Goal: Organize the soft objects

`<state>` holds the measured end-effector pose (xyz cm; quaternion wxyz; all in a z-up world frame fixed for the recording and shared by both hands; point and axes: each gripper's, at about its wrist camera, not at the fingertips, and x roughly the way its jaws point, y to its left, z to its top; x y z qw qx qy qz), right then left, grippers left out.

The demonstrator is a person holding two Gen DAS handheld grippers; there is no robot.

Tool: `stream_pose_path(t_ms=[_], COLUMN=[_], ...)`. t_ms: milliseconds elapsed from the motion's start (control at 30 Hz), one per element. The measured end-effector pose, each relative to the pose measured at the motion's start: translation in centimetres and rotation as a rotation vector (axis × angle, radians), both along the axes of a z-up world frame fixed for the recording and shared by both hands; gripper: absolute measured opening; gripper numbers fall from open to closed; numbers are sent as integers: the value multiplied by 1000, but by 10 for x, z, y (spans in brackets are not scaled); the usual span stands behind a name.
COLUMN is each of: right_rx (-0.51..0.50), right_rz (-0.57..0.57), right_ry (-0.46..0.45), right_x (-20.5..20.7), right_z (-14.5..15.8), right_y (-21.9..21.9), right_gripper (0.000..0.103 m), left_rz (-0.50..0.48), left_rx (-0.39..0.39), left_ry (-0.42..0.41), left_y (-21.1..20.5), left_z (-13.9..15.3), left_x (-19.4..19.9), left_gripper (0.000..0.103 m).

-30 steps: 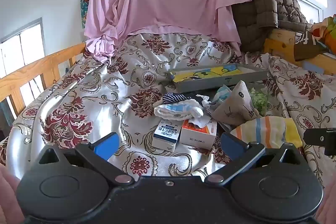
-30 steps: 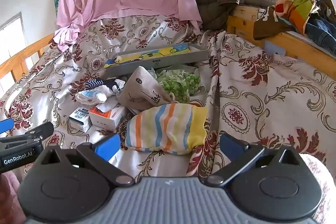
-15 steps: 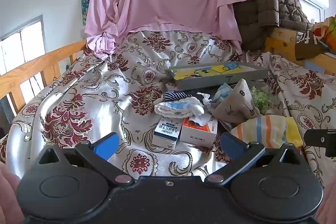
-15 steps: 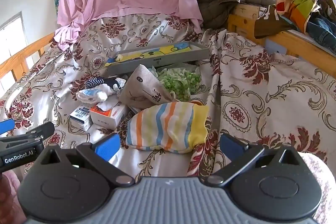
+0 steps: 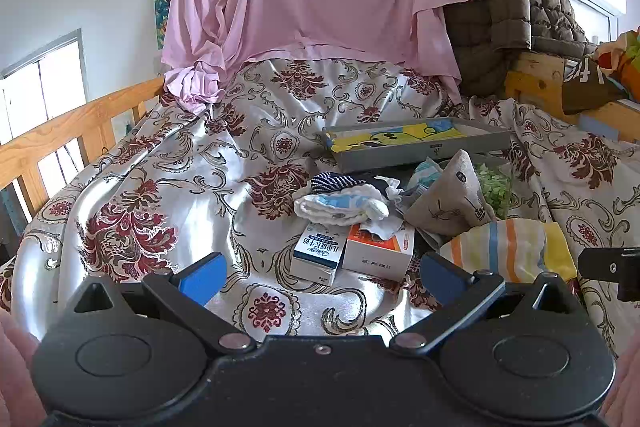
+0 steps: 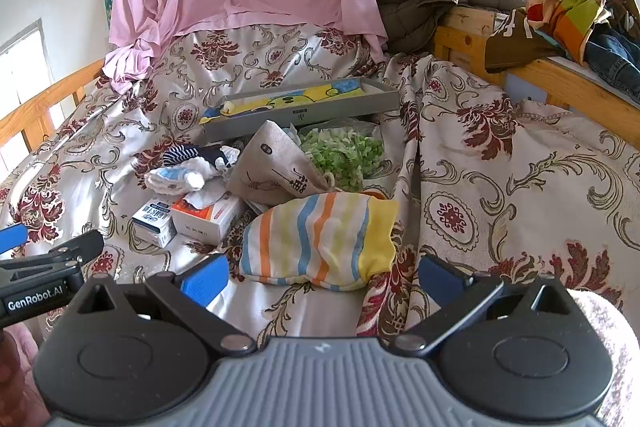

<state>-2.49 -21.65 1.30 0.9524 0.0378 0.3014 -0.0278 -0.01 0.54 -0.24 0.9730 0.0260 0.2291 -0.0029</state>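
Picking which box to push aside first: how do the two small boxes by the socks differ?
The blue-and-white carton is narrower and stands on the left; the orange-and-white box is wider and lies on its right. A crumpled white cloth drapes over the orange box's far end, while the carton's top touches the rolled white sock. Both rest on the bedspread, side by side.

Tray [image 6: 304, 115] behind pouch [image 6: 276, 167], mitten [image 6: 320, 239] before pouch, boxes [image 6: 188, 217] left of mitten
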Motion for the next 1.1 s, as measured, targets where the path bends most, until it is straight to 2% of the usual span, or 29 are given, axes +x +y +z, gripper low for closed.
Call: stream_pose_path(t_ms=[1100], right_rx=[-1], right_rz=[0], right_ry=[5], right_x=[-2], right_z=[-1], right_y=[2], right_gripper=[103], left_rz=[-2], left_rx=[7], left_ry=[-1], left_y=[-4], left_z=[1], left_x=[0], left_gripper=[102])
